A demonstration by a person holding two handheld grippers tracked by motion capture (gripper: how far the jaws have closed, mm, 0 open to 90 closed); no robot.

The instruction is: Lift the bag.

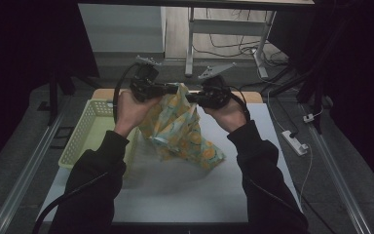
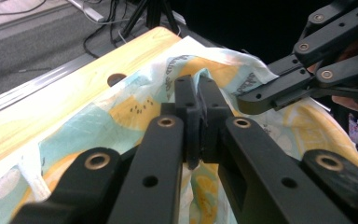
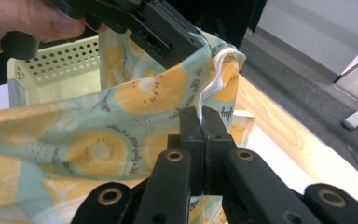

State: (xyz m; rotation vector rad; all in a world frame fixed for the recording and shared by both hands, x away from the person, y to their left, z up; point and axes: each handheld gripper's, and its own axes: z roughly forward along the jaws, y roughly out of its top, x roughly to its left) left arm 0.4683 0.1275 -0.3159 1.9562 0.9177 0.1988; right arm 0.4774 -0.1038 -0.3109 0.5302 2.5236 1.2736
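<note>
From my feed, the left gripper [image 2: 198, 95] and right gripper [image 3: 202, 122] each pinch the top edge of the teal fruit-print cloth [image 1: 182, 129], lifted above the white table top [image 1: 185, 190]. Pale perforated plastic basket [image 1: 90, 129] on the left; dim room, probably cables on grey floor [image 1: 233, 46].

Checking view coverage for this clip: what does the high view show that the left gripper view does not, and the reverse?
High view: the pale yellow perforated basket at the table's left, both sleeved forearms, and the cloth's lower end resting on the white tabletop.

Left gripper view: the left hand-held gripper pads pinched on the cloth's edge, and a round hole in the wooden table edge.

Both: the citrus-print cloth held up, and the right hand-held gripper.
</note>
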